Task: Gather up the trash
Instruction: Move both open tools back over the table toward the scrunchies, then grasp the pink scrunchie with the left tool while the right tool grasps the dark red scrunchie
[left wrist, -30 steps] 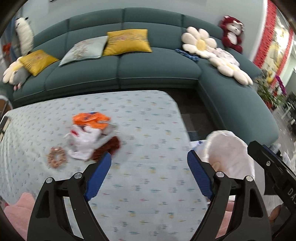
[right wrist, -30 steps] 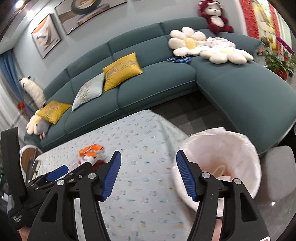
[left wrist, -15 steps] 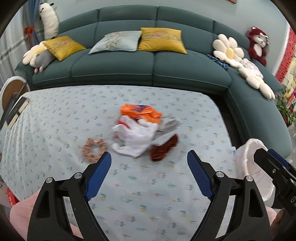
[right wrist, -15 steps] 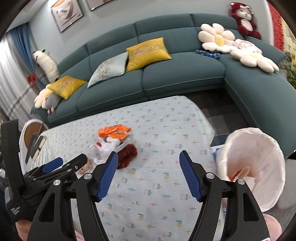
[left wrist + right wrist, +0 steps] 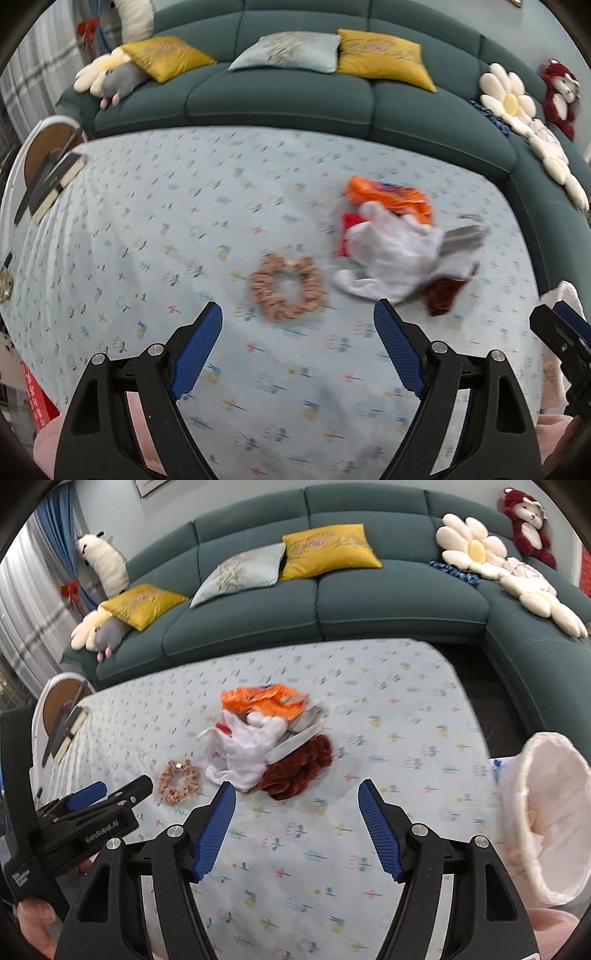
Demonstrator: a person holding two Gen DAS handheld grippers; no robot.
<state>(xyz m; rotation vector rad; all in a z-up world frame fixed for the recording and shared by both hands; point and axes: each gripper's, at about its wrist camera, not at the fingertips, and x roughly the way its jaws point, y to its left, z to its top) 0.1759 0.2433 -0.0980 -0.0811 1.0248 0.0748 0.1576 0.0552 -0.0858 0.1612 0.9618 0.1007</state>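
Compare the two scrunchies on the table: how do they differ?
The pink scrunchie is pale peach; the dark red scrunchie is deep maroon. The pink scrunchie lies alone as an open ring; the dark red scrunchie is bunched, partly under the white cloth. The dark red one looks bulkier. Both rest on the tablecloth, untouched.

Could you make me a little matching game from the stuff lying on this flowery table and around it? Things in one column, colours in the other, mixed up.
Things:
1. crumpled wrapper at the far side of the pile
2. cloth in the middle of the pile
3. scrunchie lying apart on the tablecloth
4. lined bin past the table's edge

Colours:
A. pale pink liner
B. orange
C. peach-tan
D. white

Pairs: 1-B, 2-D, 3-C, 4-A
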